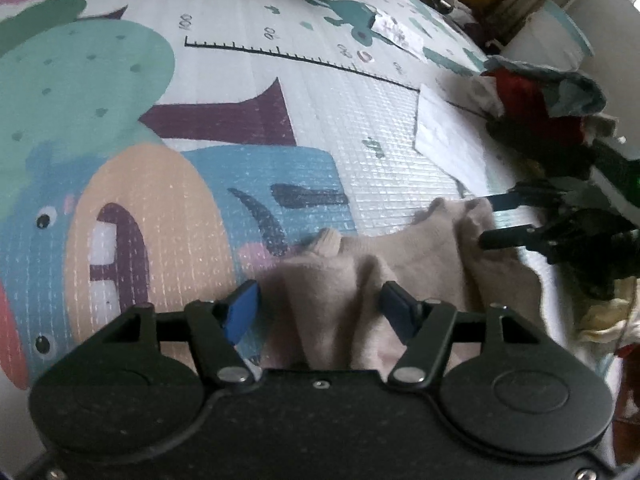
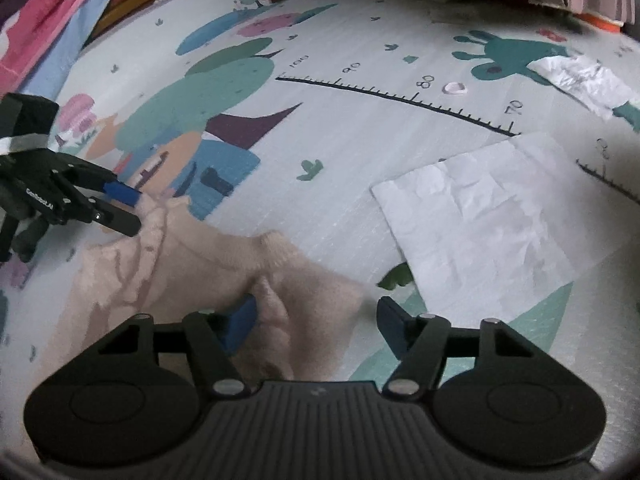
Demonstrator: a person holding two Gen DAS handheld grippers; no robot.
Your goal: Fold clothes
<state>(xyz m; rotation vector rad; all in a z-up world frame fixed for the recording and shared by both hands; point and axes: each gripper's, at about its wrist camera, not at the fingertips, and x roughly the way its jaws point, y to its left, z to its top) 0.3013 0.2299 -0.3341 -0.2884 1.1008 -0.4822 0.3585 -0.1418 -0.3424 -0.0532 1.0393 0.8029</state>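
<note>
the soft, light beige garment (image 1: 400, 272) lies bunched on the play mat (image 1: 320, 120) between the parted, empty jaws of both the left gripper (image 1: 318, 308) and right gripper (image 2: 316, 320), probably limp, so best pinched at an edge.

Cartoon play mat (image 2: 360, 184) covers the floor.

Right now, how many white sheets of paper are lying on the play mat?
2. A large creased sheet lies right of the beige garment; a smaller crumpled sheet lies farther back on the green cartoon animal. Others may be hidden.
</note>
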